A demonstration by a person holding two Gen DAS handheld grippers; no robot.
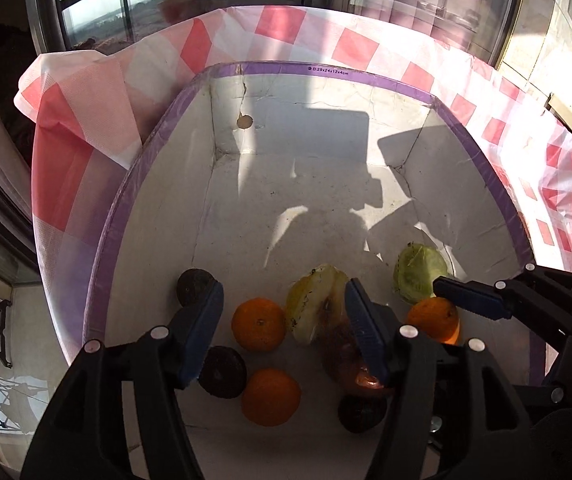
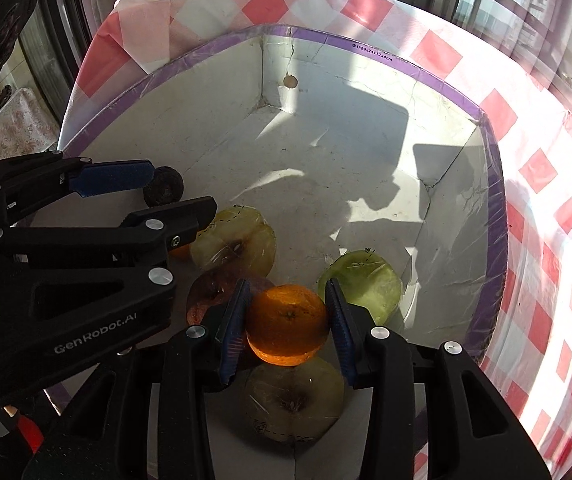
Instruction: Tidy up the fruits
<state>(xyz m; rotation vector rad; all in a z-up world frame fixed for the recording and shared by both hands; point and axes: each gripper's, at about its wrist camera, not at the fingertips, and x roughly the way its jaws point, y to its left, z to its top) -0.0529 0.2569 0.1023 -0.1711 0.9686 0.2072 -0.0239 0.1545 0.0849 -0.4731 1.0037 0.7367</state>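
A white box with a purple taped rim holds all the fruit. My left gripper stands open over the box floor, and an orange lies loose between its fingers. A second orange lies nearer. My right gripper is shut on a third orange, both blue pads against its sides, just above a wrapped apple half. Other wrapped pieces lie around: a yellow one, a reddish one and a green one.
Three dark round fruits lie on the box floor near the left gripper. The box's far half is bare. It stands on a red-and-white checked cloth, with windows behind.
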